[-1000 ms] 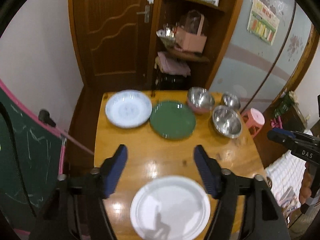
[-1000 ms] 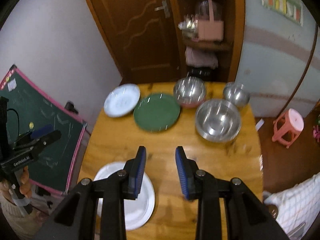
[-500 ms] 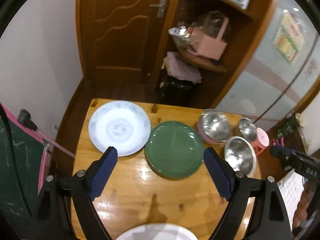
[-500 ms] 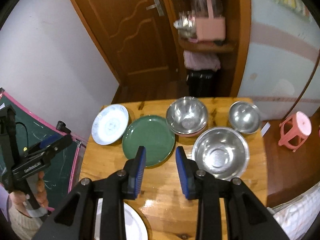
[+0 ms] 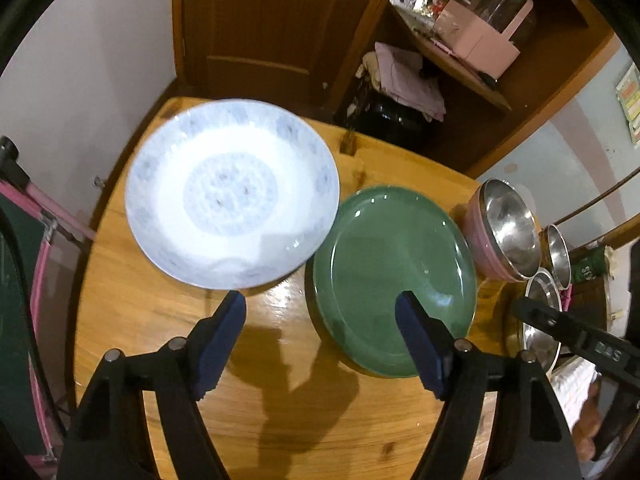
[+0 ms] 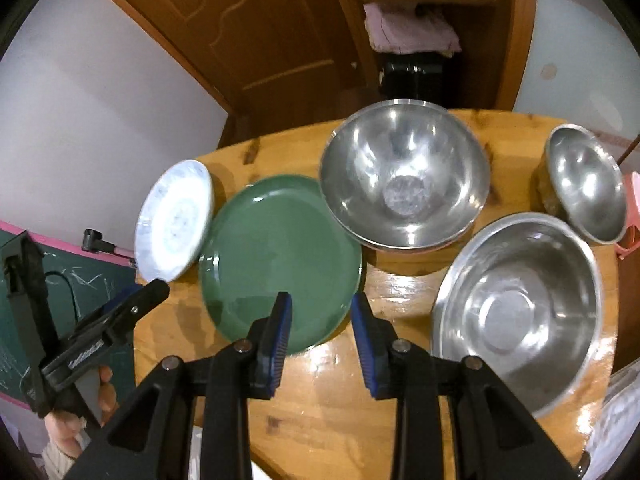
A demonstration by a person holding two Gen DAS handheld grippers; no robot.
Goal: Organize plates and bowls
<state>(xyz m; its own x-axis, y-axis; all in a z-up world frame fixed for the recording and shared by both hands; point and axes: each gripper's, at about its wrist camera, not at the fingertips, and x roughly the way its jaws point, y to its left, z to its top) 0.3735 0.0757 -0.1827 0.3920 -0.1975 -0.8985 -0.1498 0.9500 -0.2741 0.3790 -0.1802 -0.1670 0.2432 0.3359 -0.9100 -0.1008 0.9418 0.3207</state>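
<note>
Left tongs (image 5: 320,332): spread wide but closing at this moment, nothing between the blue pads (image 5: 222,340), pointed steeply down at the desk (image 5: 280,420). They grip nothing. One pad lies just under the near rim of the white patterned plate (image 5: 232,204), the other over the near part of the green plate (image 5: 394,280); whether either pad touches a plate cannot be told. In the right wrist view these tongs show at the lower left, carried in a hand (image 6: 80,408).

Right tongs (image 6: 320,330): parted by a narrow gap, empty, grasping nothing. Bare desk (image 6: 320,400) shows through the gap. The left pad overlaps the near edge of the green plate (image 6: 280,264) in the view; contact cannot be told.

White patterned plate (image 6: 174,222): far left of the desk, flat, its rim beside or just over the green plate's rim.

Green plate: centre of the desk, between the white patterned plate and the steel bowls.

Medium steel bowl (image 6: 404,174): far side, just right of the green plate, sitting in a pink bowl (image 5: 480,236).

Small steel bowl (image 6: 586,184): far right corner.

Large steel bowl (image 6: 516,312): near right, well right of the right tongs.
</note>
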